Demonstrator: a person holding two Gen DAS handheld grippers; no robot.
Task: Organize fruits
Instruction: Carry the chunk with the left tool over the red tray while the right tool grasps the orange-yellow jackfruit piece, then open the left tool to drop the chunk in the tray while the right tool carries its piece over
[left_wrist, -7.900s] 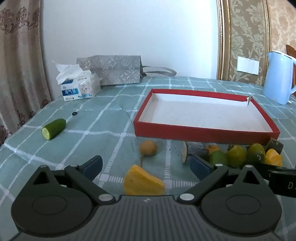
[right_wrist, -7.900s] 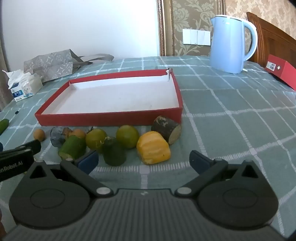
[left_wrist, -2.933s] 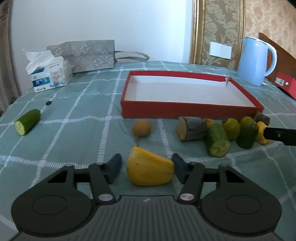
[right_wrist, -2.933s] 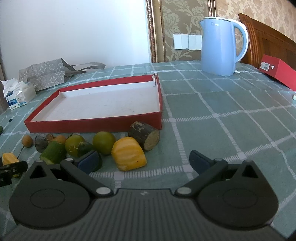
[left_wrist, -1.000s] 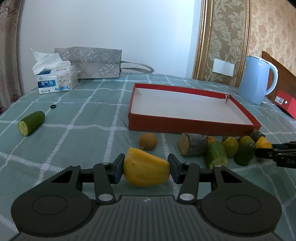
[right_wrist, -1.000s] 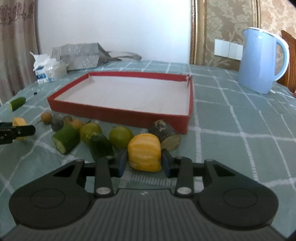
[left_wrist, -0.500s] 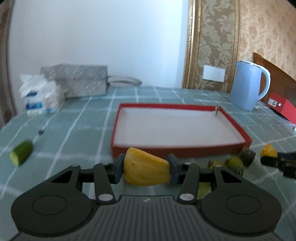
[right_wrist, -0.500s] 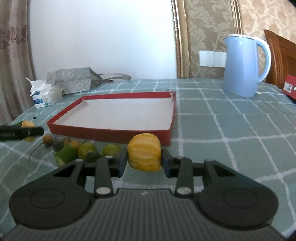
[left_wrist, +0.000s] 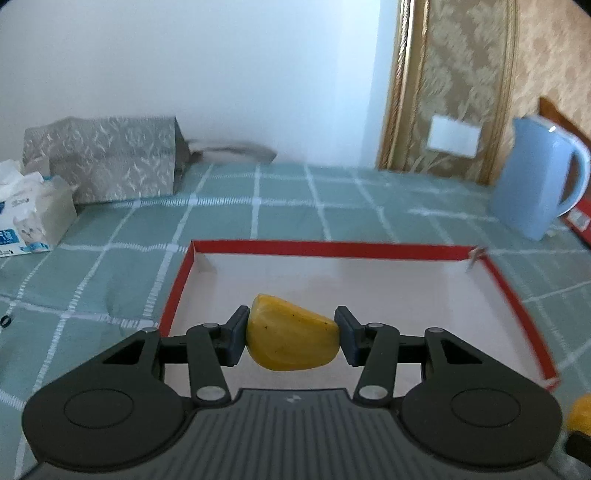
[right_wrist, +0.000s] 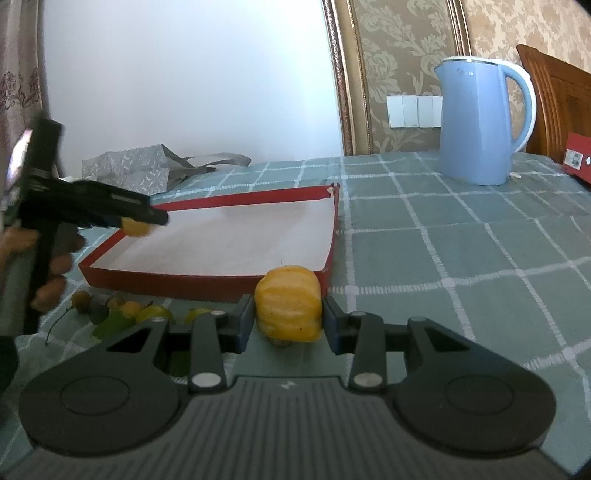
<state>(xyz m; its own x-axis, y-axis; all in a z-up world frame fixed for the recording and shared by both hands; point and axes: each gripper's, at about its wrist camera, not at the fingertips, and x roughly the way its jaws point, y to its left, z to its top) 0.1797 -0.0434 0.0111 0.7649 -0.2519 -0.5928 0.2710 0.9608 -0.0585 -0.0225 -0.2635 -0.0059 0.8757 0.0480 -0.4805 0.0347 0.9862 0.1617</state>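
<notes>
My left gripper (left_wrist: 291, 341) is shut on a yellow fruit wedge (left_wrist: 291, 343) and holds it in the air over the near left part of the red tray (left_wrist: 325, 249). It also shows in the right wrist view (right_wrist: 136, 226) above the tray's left corner. My right gripper (right_wrist: 288, 325) is shut on a ribbed yellow fruit chunk (right_wrist: 289, 308), raised in front of the tray's (right_wrist: 207, 284) near right corner. Several green and orange fruit pieces (right_wrist: 122, 314) lie on the cloth before the tray's front wall.
A blue kettle (right_wrist: 480, 122) stands at the back right, with a red box (right_wrist: 578, 158) beyond it. A grey gift bag (left_wrist: 107, 166) and a tissue box (left_wrist: 29, 218) sit at the back left. A chequered green cloth covers the table.
Both grippers have lifted their yellow pieces off the cloth. The left one has moved forward over the tray; the right one has risen and come closer to the tray's corner.
</notes>
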